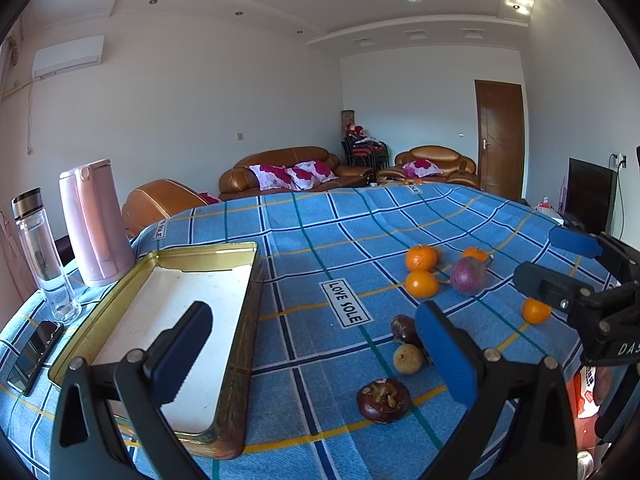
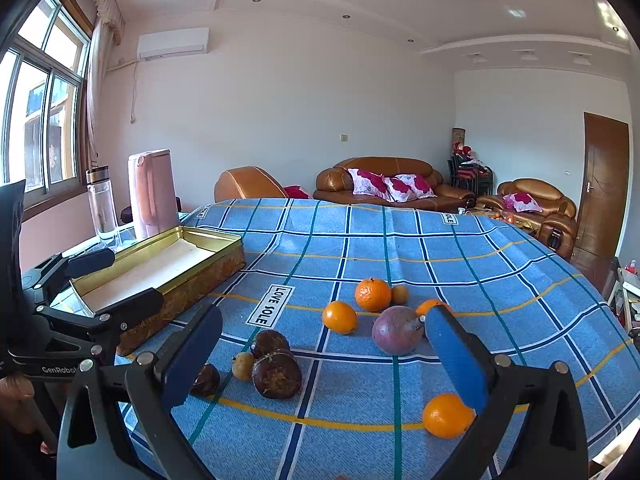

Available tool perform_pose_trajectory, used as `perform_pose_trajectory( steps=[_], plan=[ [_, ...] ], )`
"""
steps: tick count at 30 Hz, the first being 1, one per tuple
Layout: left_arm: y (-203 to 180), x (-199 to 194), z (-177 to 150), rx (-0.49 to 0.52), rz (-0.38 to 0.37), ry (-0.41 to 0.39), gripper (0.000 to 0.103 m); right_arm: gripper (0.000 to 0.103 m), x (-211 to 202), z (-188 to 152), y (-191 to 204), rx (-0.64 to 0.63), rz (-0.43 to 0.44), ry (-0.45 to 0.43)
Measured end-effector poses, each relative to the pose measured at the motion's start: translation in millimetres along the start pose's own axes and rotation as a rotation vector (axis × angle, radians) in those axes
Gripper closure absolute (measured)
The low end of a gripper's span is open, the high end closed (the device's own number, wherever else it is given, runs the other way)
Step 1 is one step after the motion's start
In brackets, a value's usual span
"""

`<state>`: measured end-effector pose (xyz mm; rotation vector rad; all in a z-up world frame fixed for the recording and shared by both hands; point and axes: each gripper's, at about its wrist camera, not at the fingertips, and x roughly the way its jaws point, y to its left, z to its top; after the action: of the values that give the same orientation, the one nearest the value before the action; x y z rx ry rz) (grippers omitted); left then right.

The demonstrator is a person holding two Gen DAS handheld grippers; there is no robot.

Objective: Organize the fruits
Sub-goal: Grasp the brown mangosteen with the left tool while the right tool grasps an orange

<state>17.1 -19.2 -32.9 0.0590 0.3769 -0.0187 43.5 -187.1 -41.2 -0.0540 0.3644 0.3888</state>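
Fingers of left gripper [image 1: 316, 356] and right gripper [image 2: 324, 360]: spread wide, gripping nothing. Left: gold tin [image 2: 224, 258], empty. Centre: dark fruits [image 2: 276, 374] on the blue tablecloth [image 2: 360, 240]. Right: oranges [image 2: 373, 294] around a purple fruit [image 2: 396, 330].

Both tools are black plastic frames with ribbed triangular arms and silver pivot screws. The left gripper [image 1: 316, 344] carries flat blue pads, the near-left one with a toothed edge. The right gripper [image 2: 324, 356] has matching blue pads on its fingers [image 2: 456, 360]. White lettering "GenRobot" marks the left tool's body, and "DA" shows on the right one.
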Motion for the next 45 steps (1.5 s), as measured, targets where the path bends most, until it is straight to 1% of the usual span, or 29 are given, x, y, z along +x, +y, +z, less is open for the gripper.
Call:
perform_pose_trajectory(
  steps=[7, 16, 17, 18, 22, 24, 26, 31, 33, 35, 39, 41, 42, 43, 44, 45],
  plan=[
    [-5.6, 6.5, -6.3, 0.013, -0.016, 0.018, 0.0, 0.001, 2.4, -7.9, -6.8, 0.001, -0.015, 0.016],
    [-18.2, 26.5, -23.5, 0.031, -0.065, 0.094, 0.001, 0.001, 8.4, -35.1, -37.4, 0.013, -0.117, 0.04],
    [-20.4, 27.9, -25.1, 0.035, -0.075, 0.1, 0.003, 0.001, 9.2, -39.0, -43.3, 0.026, -0.124, 0.044],
    [-22.8, 28.9, -26.9, 0.038, -0.086, 0.107, 0.008, 0.001, 9.9, -41.3, -48.8, 0.038, -0.128, 0.049],
    [-33.5, 35.1, -34.7, 0.064, -0.119, 0.142, 0.014, 0.001, 13.2, -48.9, -62.0, 0.053, -0.147, 0.068],
    [-36.1, 37.9, -36.9, 0.069, -0.132, 0.16, 0.022, 0.001, 15.7, -51.9, -66.8, 0.064, -0.151, 0.079],
    [-37.1, 39.1, -39.0, 0.066, -0.148, 0.169, 0.026, 0.001, 18.8, -55.4, -72.3, 0.079, -0.15, 0.094],
    [-39.5, 42.3, -43.7, 0.066, -0.171, 0.195, 0.027, 0.002, 26.2, -62.5, -77.7, 0.093, -0.16, 0.13],
    [-40.4, 43.2, -45.1, 0.065, -0.178, 0.202, 0.027, 0.005, 29.9, -64.7, -78.7, 0.094, -0.158, 0.146],
    [-40.6, 45.5, -46.5, 0.063, -0.182, 0.212, 0.027, 0.019, 34.6, -67.3, -79.4, 0.092, -0.155, 0.163],
    [-38.3, 53.3, -49.9, 0.039, -0.205, 0.251, 0.027, 0.025, 42.3, -73.6, -83.6, 0.107, -0.15, 0.195],
    [-37.3, 56.7, -51.9, 0.03, -0.21, 0.265, 0.028, 0.035, 44.7, -76.3, -85.8, 0.113, -0.142, 0.206],
    [-36.4, 57.6, -52.3, 0.022, -0.217, 0.27, 0.037, 0.039, 45.7, -77.8, -86.5, 0.115, -0.139, 0.21],
    [-35.4, 60.1, -52.7, 0.018, -0.224, 0.275, 0.043, 0.045, 45.1, -78.1, -86.4, 0.112, -0.14, 0.205],
    [-35.0, 61.4, -53.5, 0.012, -0.227, 0.282, 0.051, 0.052, 44.3, -78.3, -86.3, 0.112, -0.136, 0.204],
    [-34.3, 63.0, -54.5, 0.006, -0.23, 0.289, 0.054, 0.055, 44.6, -78.2, -87.7, 0.116, -0.129, 0.202]
  ],
)
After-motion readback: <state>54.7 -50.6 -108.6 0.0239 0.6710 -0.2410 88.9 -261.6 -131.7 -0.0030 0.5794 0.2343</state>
